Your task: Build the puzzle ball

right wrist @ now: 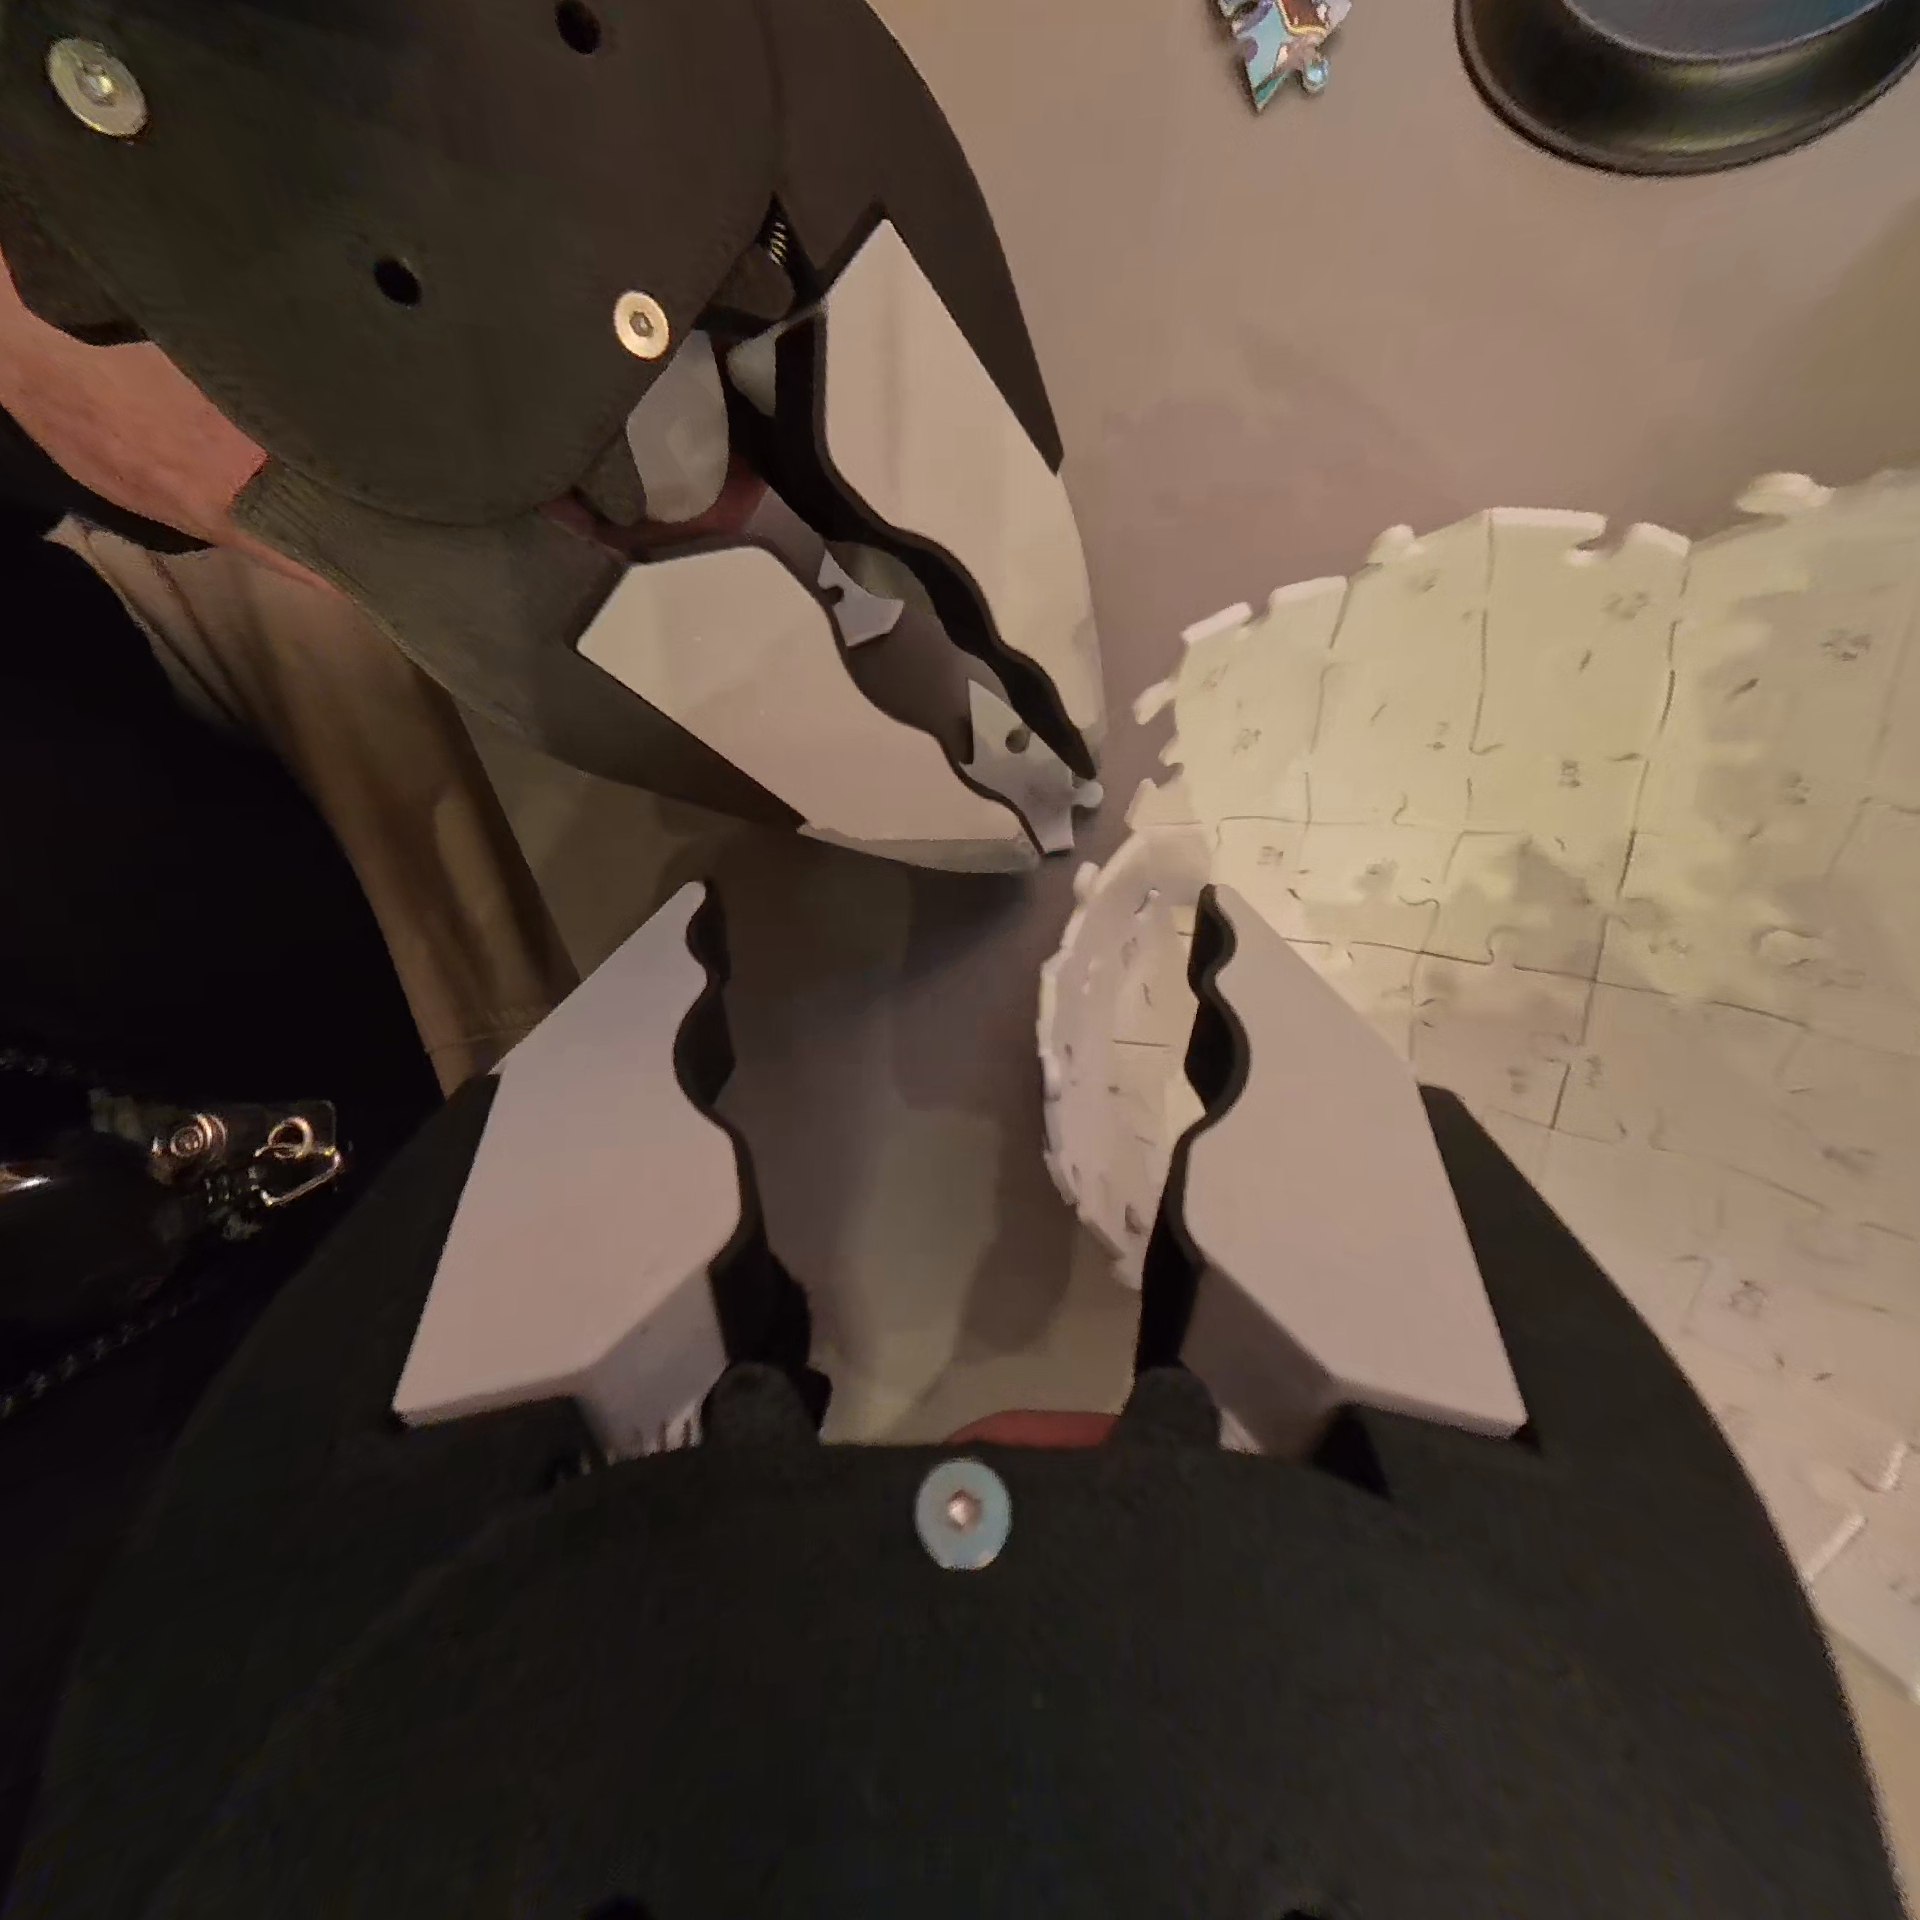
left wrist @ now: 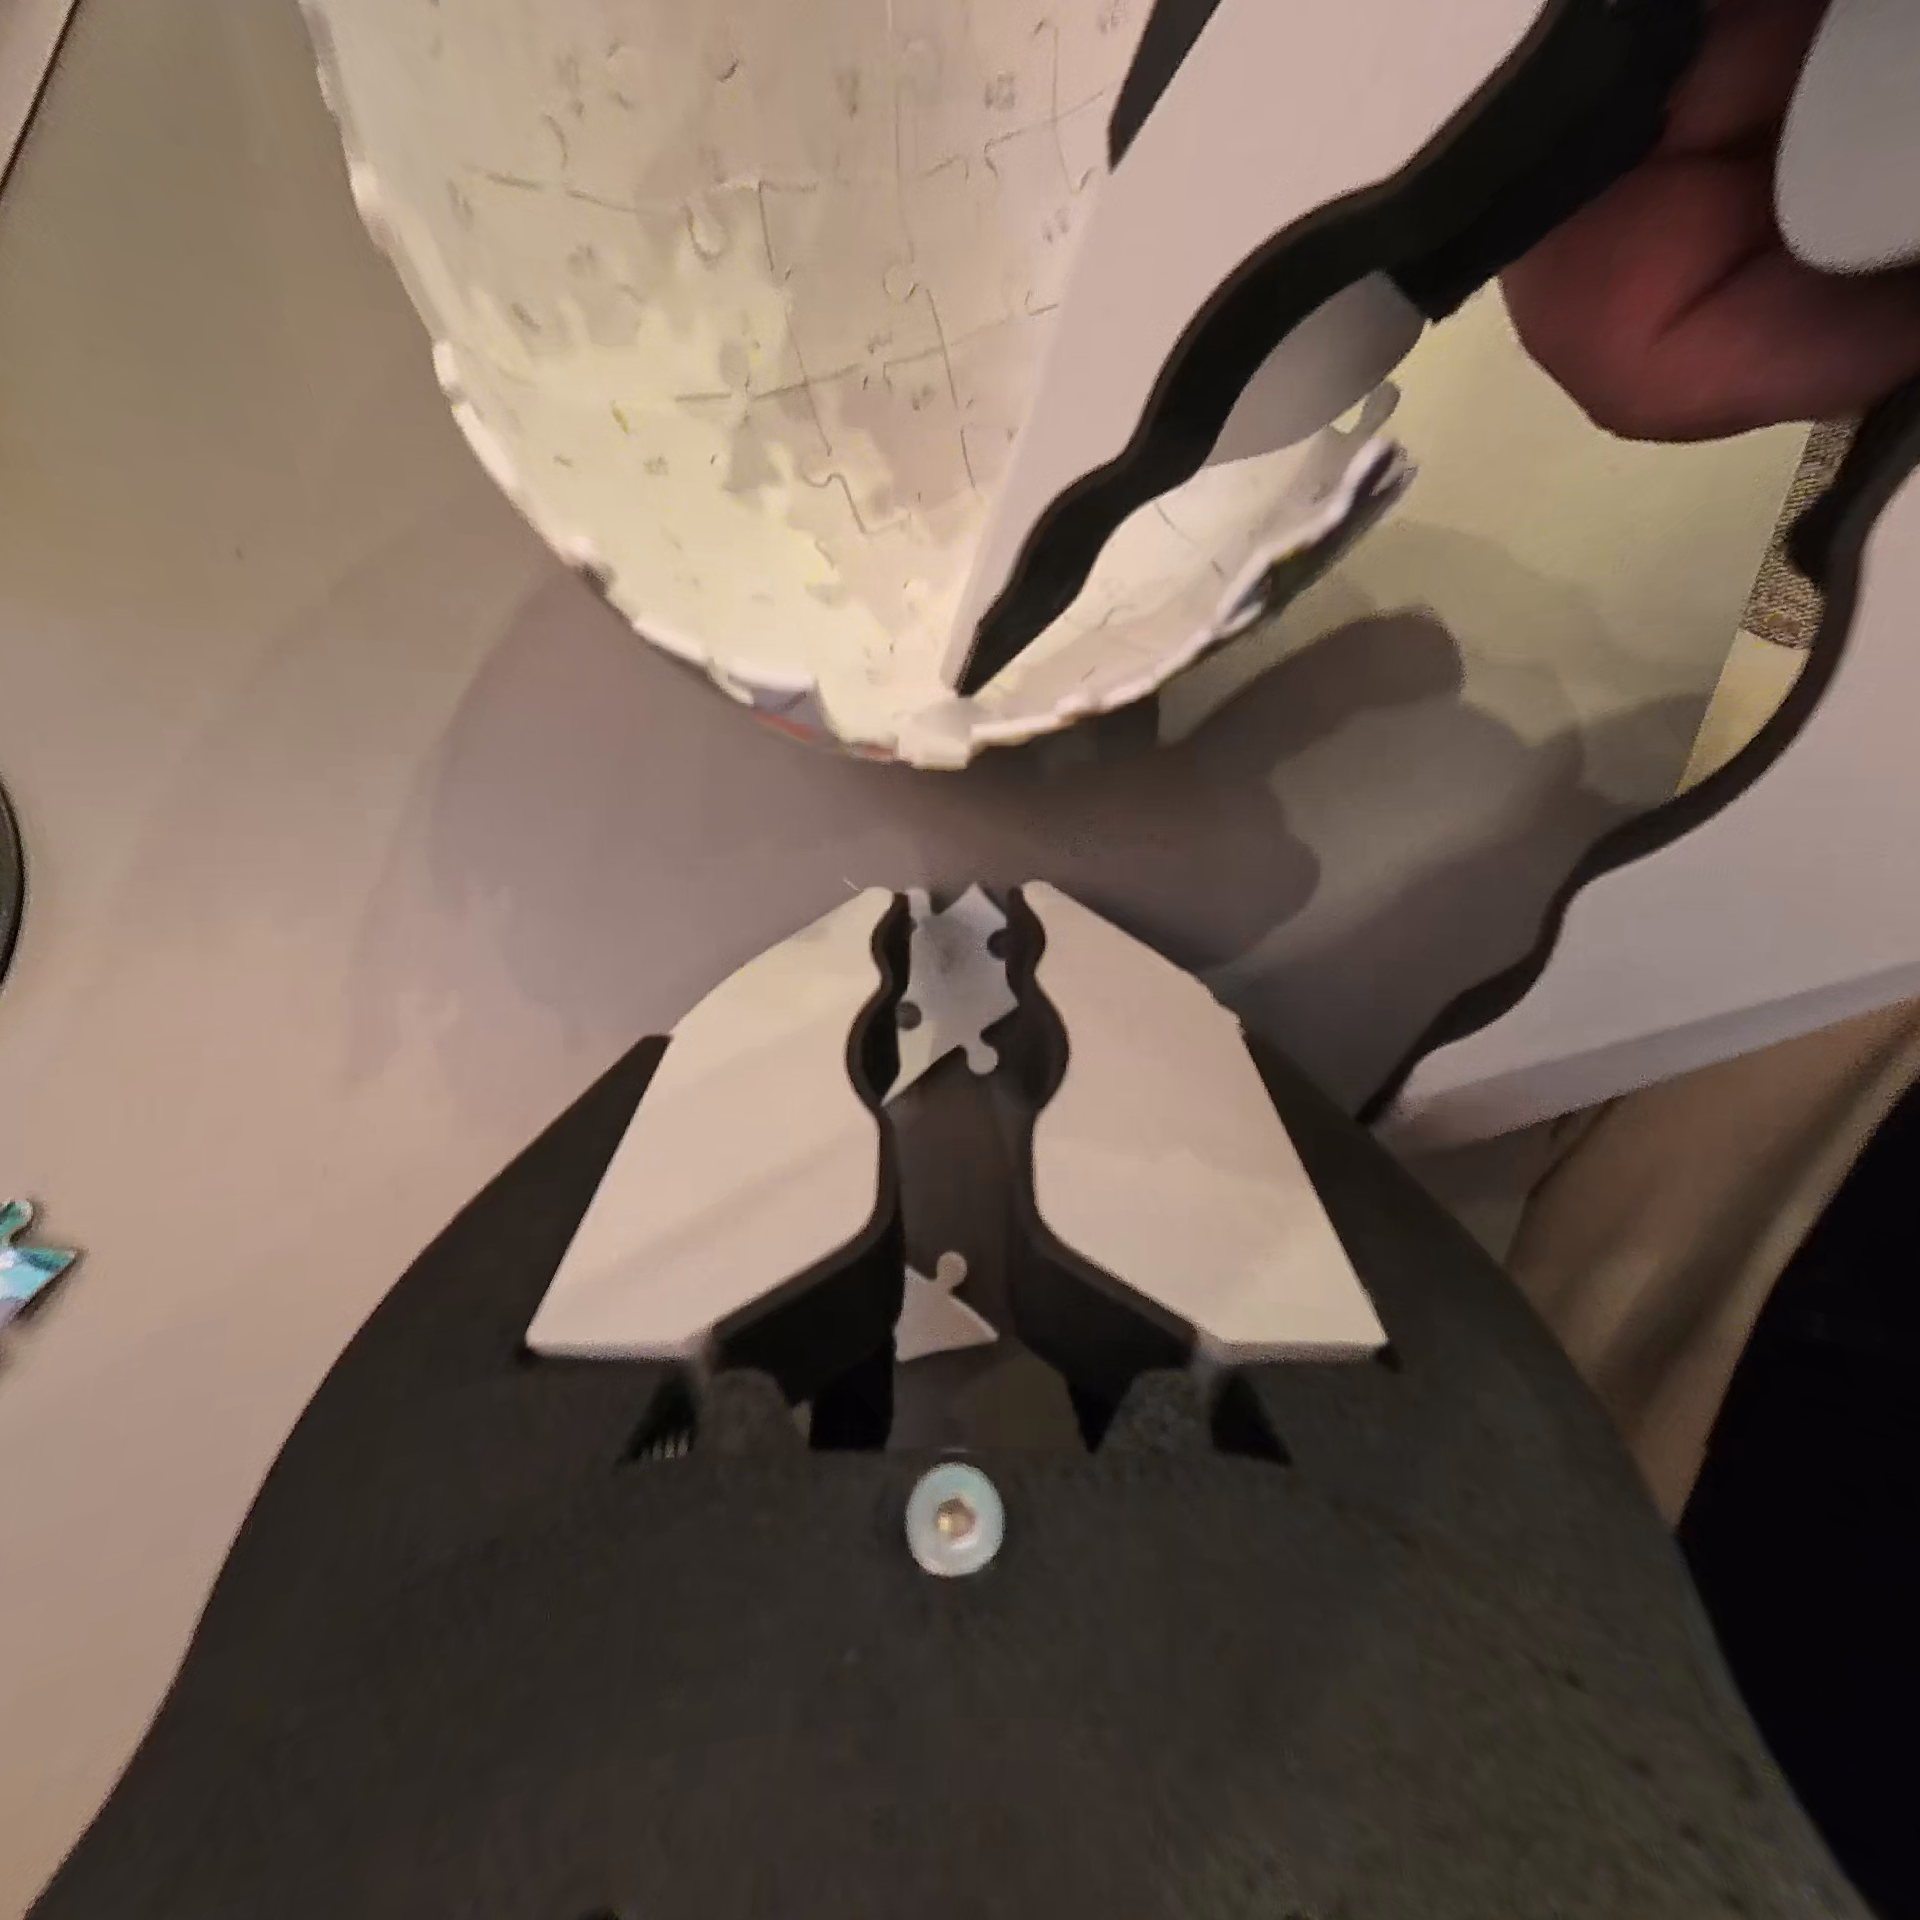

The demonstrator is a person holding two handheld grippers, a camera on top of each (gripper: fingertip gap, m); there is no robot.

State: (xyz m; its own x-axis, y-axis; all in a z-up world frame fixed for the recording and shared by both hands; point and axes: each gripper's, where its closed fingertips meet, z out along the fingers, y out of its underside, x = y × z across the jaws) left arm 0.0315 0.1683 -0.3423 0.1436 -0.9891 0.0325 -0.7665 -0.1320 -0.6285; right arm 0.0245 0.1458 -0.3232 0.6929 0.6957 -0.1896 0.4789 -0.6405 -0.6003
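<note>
The partly built puzzle ball [left wrist: 727, 364] is an open shell with its white inner side showing, lying on the grey table [left wrist: 260, 675]. My left gripper [left wrist: 956, 904] is shut on a white puzzle piece [left wrist: 951, 977], just short of the shell's jagged rim. My right gripper [right wrist: 956, 904] is open and straddles the rim of the shell [right wrist: 1558, 831], with one finger inside it and one outside. In the left wrist view, the inner one of its fingers [left wrist: 1049, 582] reaches into the shell. The left gripper [right wrist: 1065, 821] and its piece [right wrist: 992, 732] also show in the right wrist view, close to the rim.
A loose coloured puzzle piece [right wrist: 1283, 42] lies on the table beside a black round object [right wrist: 1662, 94]; it also shows in the left wrist view [left wrist: 31, 1257]. A hand [left wrist: 1662, 270] holds the right gripper. A lanyard clip [right wrist: 249, 1153] hangs at the left. The table edge [left wrist: 1662, 1039] runs at the right. My left and right fingertips are right by each other. The black round object [right wrist: 1662, 94] sits 15 cm or so from the ends of my left fingers.
</note>
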